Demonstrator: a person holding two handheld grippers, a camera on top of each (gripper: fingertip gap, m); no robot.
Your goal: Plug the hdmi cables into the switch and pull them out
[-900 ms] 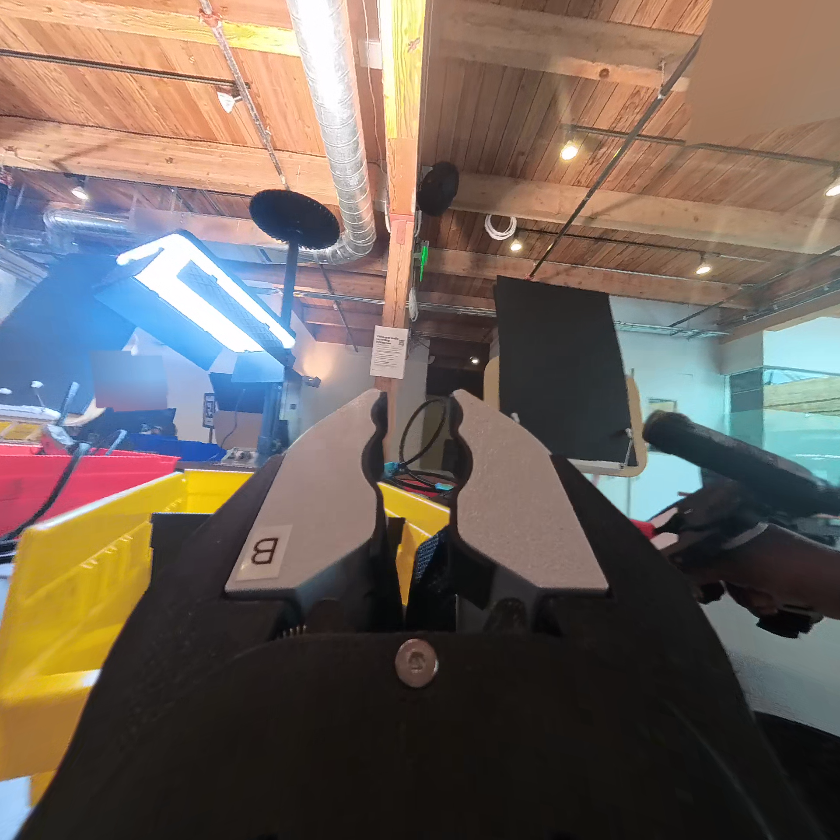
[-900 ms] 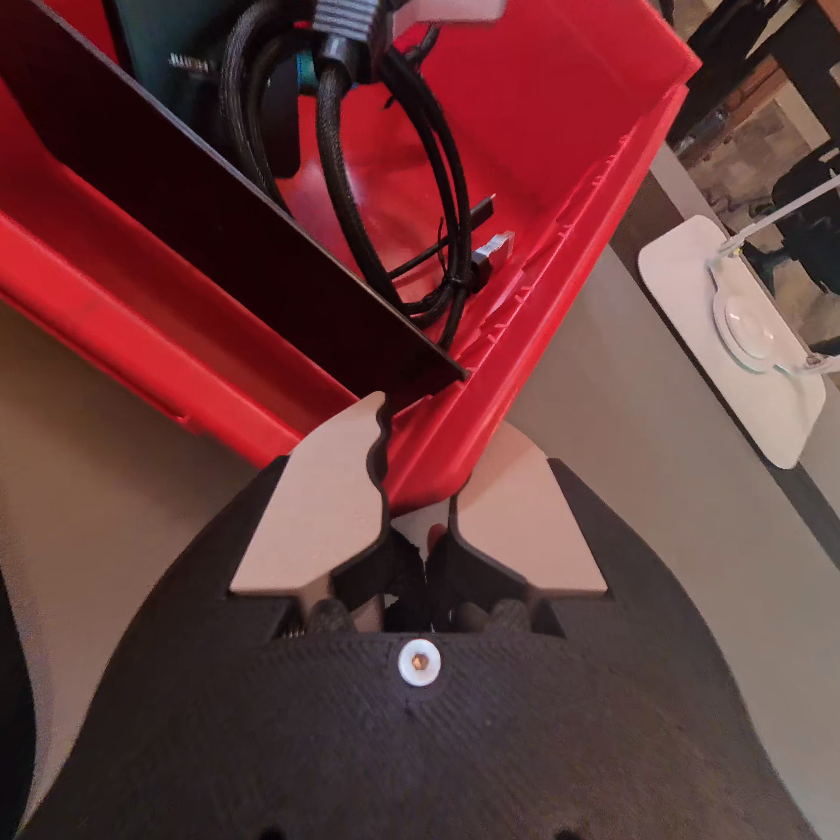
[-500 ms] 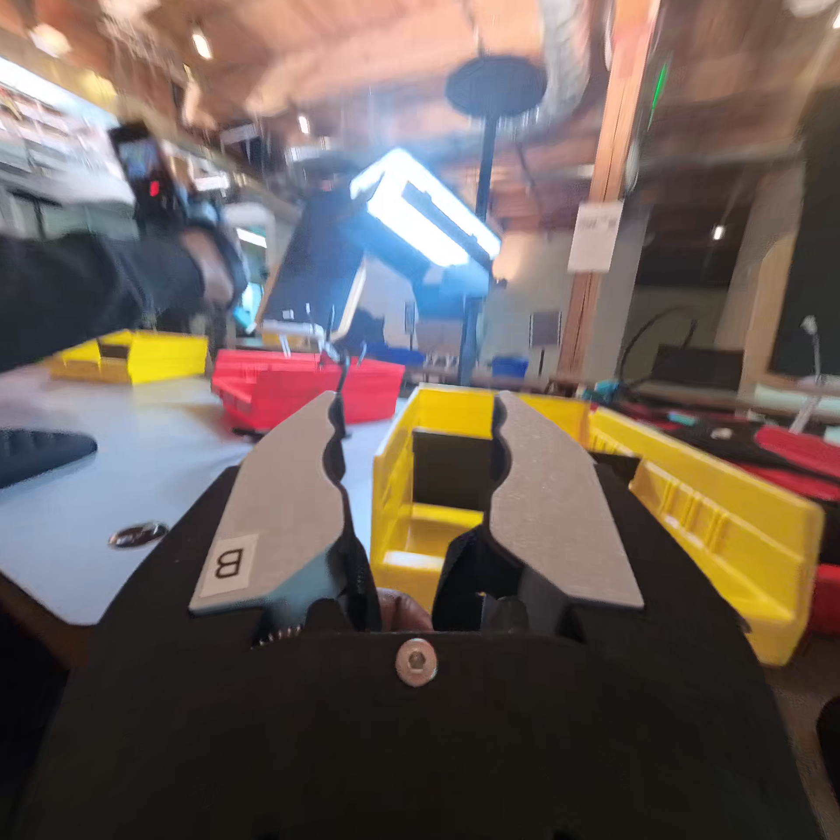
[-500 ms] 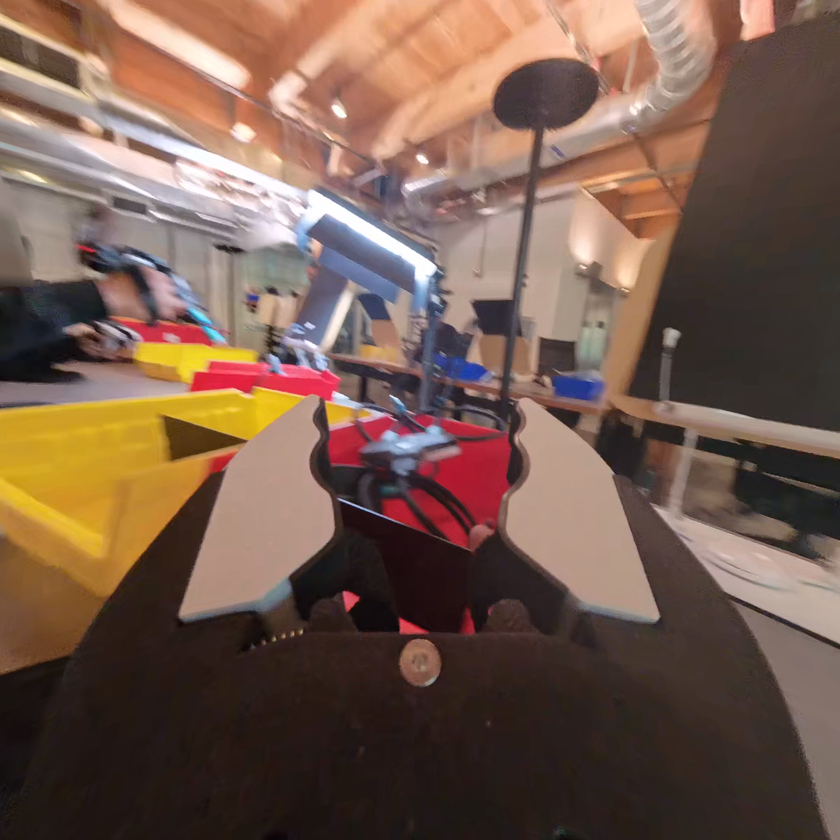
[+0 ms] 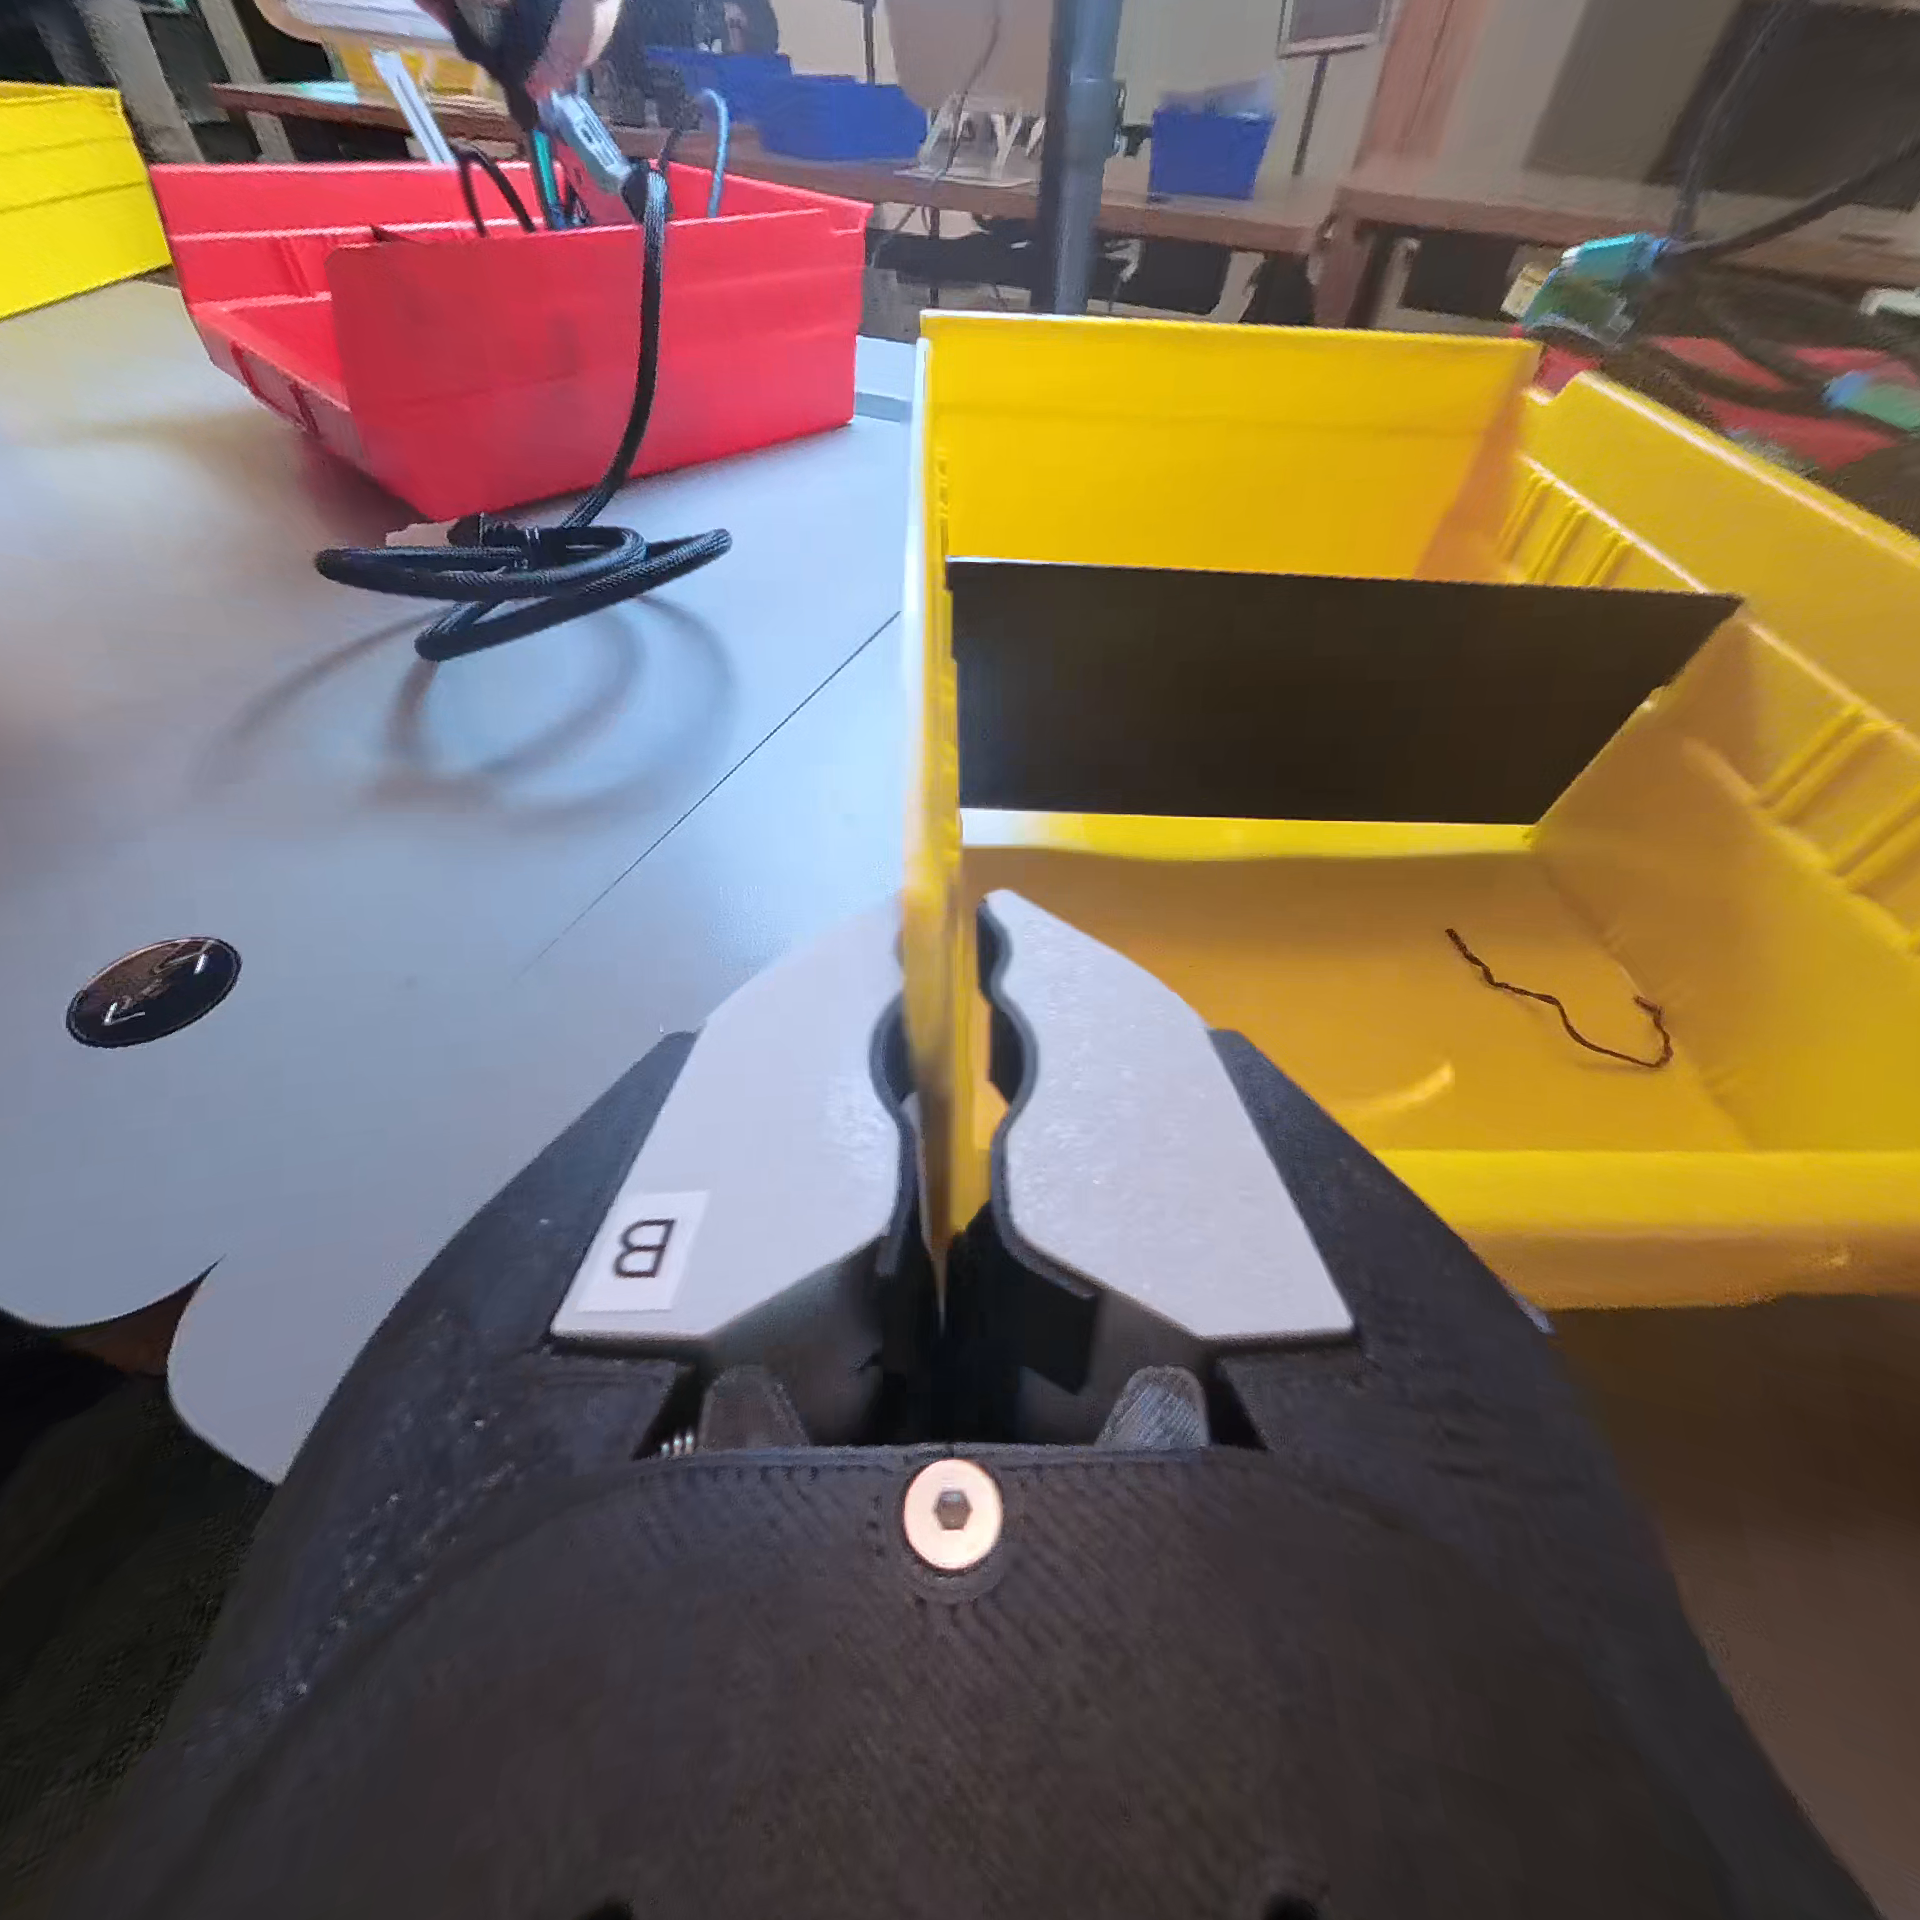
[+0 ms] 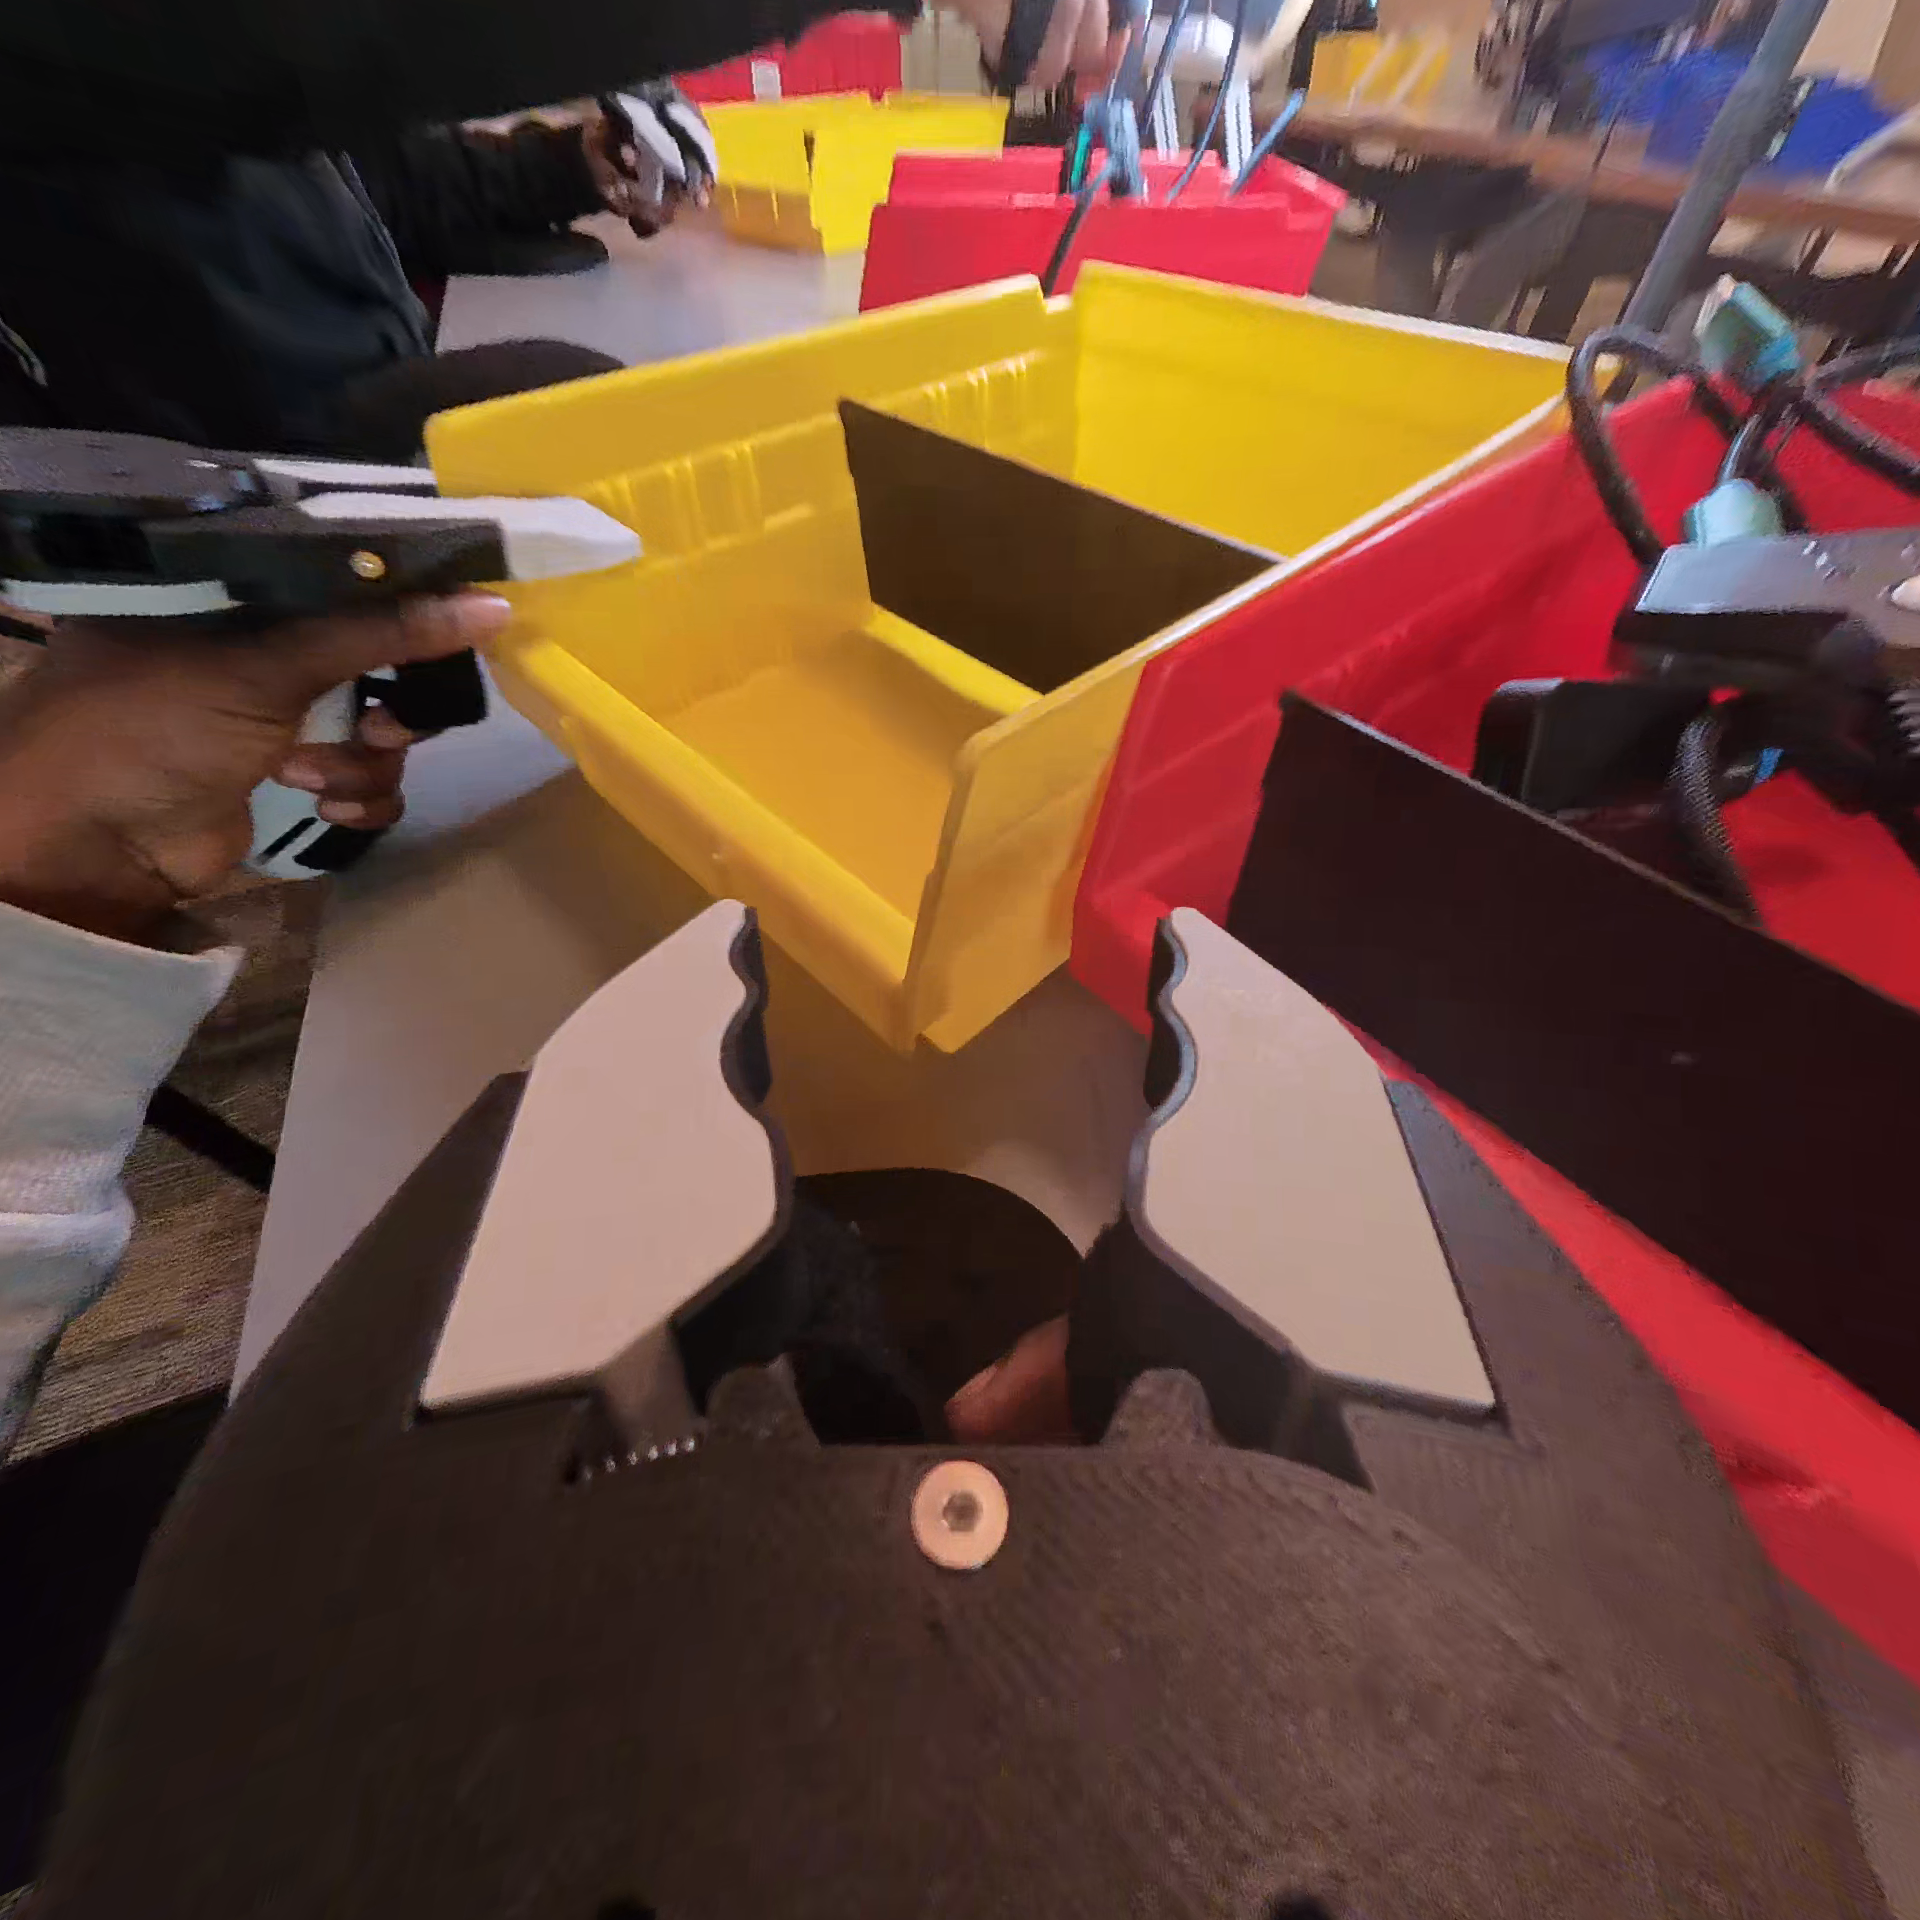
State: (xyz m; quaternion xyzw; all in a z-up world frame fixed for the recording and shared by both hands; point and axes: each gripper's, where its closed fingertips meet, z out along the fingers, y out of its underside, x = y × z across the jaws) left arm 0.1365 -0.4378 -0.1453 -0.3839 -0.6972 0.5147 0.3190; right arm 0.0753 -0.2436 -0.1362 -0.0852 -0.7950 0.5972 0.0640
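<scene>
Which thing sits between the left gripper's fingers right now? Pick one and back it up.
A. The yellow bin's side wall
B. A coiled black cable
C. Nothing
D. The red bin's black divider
A: in the left wrist view, the left gripper pinches the yellow bin by its side wall.

The left gripper [image 5: 940, 1081] straddled the near left wall of a bin [image 5: 1299, 416], one finger outside and one inside. A divider [image 5: 1299, 707] stood across that bin, a thread [image 5: 1558, 1008] lying on the floor before it. Left of the bin, a coiled cable [image 5: 520, 566] lay on the table [image 5: 312, 831], before another bin [image 5: 582, 343]. In the right wrist view, a third bin [image 6: 1351, 665], holding cables [image 6: 1621, 457], touched the first bin's right side, and the right gripper [image 6: 956, 997] hung before both
</scene>
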